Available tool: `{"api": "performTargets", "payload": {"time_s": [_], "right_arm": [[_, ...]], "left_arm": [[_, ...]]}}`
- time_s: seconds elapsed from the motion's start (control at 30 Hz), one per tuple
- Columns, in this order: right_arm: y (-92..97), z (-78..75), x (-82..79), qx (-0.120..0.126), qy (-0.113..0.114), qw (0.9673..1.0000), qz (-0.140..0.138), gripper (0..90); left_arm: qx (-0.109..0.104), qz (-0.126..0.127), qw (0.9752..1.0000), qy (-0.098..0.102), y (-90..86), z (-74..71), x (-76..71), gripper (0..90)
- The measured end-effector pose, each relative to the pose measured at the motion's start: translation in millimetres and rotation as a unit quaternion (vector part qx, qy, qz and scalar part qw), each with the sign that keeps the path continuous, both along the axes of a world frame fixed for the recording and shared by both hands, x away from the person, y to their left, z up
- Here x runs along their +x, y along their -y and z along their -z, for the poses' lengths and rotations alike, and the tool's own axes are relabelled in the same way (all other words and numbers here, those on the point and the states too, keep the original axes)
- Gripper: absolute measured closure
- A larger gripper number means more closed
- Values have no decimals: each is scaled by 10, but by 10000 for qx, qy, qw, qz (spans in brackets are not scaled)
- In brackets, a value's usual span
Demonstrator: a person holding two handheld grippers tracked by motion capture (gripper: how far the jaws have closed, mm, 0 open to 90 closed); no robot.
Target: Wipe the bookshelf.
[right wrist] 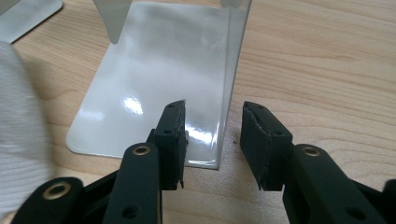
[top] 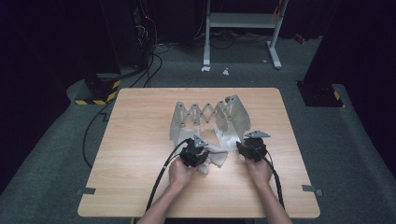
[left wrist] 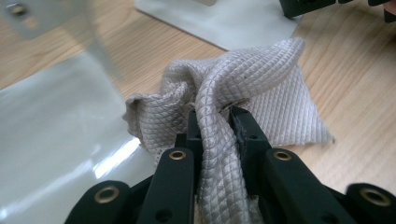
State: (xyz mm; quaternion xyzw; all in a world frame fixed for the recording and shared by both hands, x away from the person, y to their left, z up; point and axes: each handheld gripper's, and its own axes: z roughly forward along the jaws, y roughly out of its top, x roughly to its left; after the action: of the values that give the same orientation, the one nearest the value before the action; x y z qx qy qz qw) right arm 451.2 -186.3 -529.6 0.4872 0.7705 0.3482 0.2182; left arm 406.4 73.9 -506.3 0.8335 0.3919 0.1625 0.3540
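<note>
A grey-white quilted cloth [top: 217, 158] [left wrist: 266, 79] lies crumpled on the wooden table [top: 140, 140], in front of a silvery folding metal rack [top: 205, 114] with a scissor-link middle. My left gripper [top: 195, 154] [left wrist: 215, 116] is shut on a bunched fold of the cloth, which runs up between its jaws. My right gripper [top: 252, 149] [right wrist: 214, 114] sits at the rack's right end plate [right wrist: 154, 70], open. Its jaws stand on either side of the plate's upright edge without pressing it. In the right gripper view, the cloth [right wrist: 18, 130] is a blur at the left.
The rack's left base plate [left wrist: 46, 135] lies just left of the cloth. Tape marks sit near the table's front corners [top: 86, 190] [top: 312, 189]. On the floor beyond are a white desk frame [top: 243, 21], cables and a black-yellow striped base [top: 98, 91].
</note>
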Motion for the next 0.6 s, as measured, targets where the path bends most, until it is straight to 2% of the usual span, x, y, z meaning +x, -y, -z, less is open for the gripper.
{"api": "performTargets", "payload": {"time_s": [0.17, 0.33, 0.47, 0.5, 0.53, 0.6], "right_arm": [[0, 0, 0, 0, -2, 10000, -3, 605], [0, 0, 0, -1, -1, 10000, -7, 604], [-1, 0, -2, -1, -2, 10000, -10, 605], [-2, 0, -3, -1, -1, 10000, -10, 605], [-2, 0, -4, 0, -1, 10000, -11, 605], [-3, 0, -6, -6, 5, 10000, -16, 605]], "left_arm": [[-87, -323, 9994, -59, -195, -77, -19, 789], [-179, -654, 9976, -116, -268, -122, 26, 792], [-390, -943, 9947, -91, -281, -174, 77, 792], [-390, -943, 9947, -91, -281, -174, 77, 793], [-526, -1077, 9928, -53, -293, -212, 106, 793], [-645, -1202, 9906, 37, -307, -256, 115, 792]]}}
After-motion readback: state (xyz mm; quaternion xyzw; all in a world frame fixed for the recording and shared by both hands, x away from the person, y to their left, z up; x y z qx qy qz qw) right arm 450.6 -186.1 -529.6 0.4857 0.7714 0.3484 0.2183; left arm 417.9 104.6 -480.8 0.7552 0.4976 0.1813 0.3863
